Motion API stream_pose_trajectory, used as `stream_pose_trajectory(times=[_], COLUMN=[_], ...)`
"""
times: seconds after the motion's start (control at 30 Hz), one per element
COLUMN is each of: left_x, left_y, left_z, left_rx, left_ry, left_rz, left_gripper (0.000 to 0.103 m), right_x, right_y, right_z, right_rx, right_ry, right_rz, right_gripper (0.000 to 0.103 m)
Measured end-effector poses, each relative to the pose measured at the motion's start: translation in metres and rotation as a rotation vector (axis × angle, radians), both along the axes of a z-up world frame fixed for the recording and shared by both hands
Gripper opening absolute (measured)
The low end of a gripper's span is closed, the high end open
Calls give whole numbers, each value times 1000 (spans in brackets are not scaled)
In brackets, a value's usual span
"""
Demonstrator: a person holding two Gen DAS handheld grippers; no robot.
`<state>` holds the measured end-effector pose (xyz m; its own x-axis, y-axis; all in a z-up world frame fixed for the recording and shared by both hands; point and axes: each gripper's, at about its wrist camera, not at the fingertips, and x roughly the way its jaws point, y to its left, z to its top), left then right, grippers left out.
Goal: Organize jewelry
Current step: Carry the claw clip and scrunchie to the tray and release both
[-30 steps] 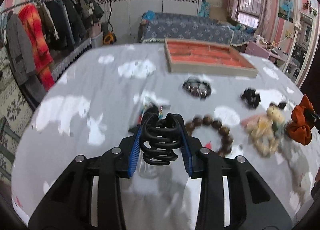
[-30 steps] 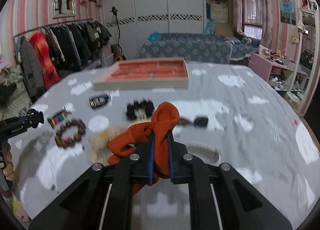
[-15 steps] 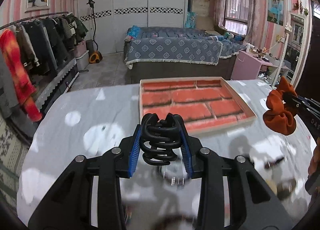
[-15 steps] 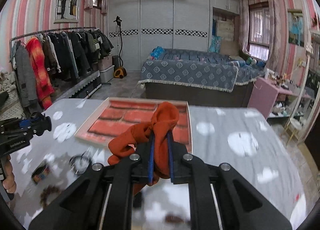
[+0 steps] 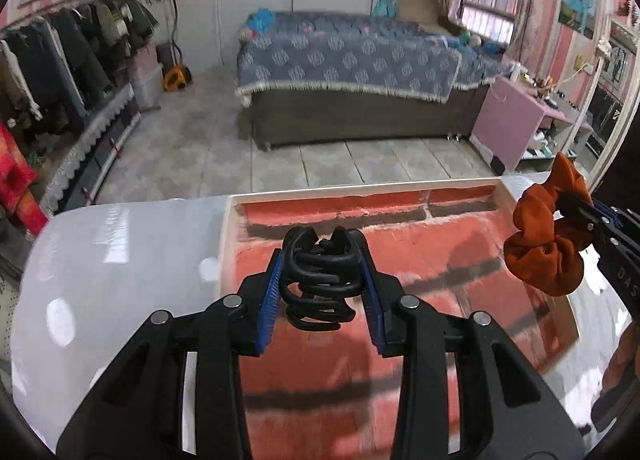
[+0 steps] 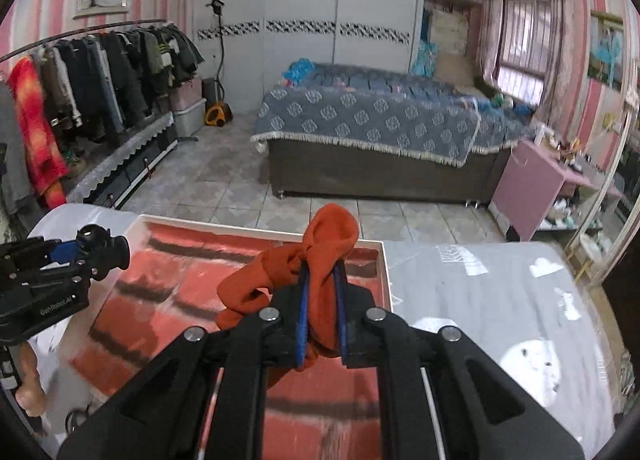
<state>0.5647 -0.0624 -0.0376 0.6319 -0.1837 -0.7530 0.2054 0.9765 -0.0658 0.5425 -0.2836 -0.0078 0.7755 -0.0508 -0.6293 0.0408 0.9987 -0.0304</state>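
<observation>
Left wrist view: left claw (image 5: 322, 284) clamped on black hair clip (image 5: 320, 280), held over red-lined tray (image 5: 440, 244) on the grey surface (image 5: 120, 260); orange scrunchie (image 5: 544, 256) at right in the other claw. Right wrist view: right claw (image 6: 322, 312) pinched tight on the orange scrunchie (image 6: 320, 256) above tray (image 6: 180, 280); left claw (image 6: 92, 248) at left edge.

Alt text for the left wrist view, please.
The left gripper clamps a black claw hair clip above a red-lined compartment tray on a grey table. At right, the right gripper holds an orange scrunchie.
</observation>
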Motion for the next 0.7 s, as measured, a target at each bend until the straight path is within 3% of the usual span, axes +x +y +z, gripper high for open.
stream_pose_trajectory(times=[0.13, 0.27, 0.4, 0.7], left_x=[32, 59, 77, 86], left_y=[-12, -22, -27, -27], left_z=[-18, -37, -50, -65], left_rx=[22, 2, 33, 81], left_ry=[65, 169, 203, 200], left_rz=[-9, -35, -29, -10], left_gripper=[36, 36, 36, 36], right_x=[38, 57, 72, 91], right_y=[-10, -11, -16, -16], right_z=[-22, -35, -49, -76], right_rx=[57, 16, 51, 16], right_ry=[93, 137, 212, 308], right_rz=[-26, -39, -48, -55], right_gripper=[12, 12, 12, 15])
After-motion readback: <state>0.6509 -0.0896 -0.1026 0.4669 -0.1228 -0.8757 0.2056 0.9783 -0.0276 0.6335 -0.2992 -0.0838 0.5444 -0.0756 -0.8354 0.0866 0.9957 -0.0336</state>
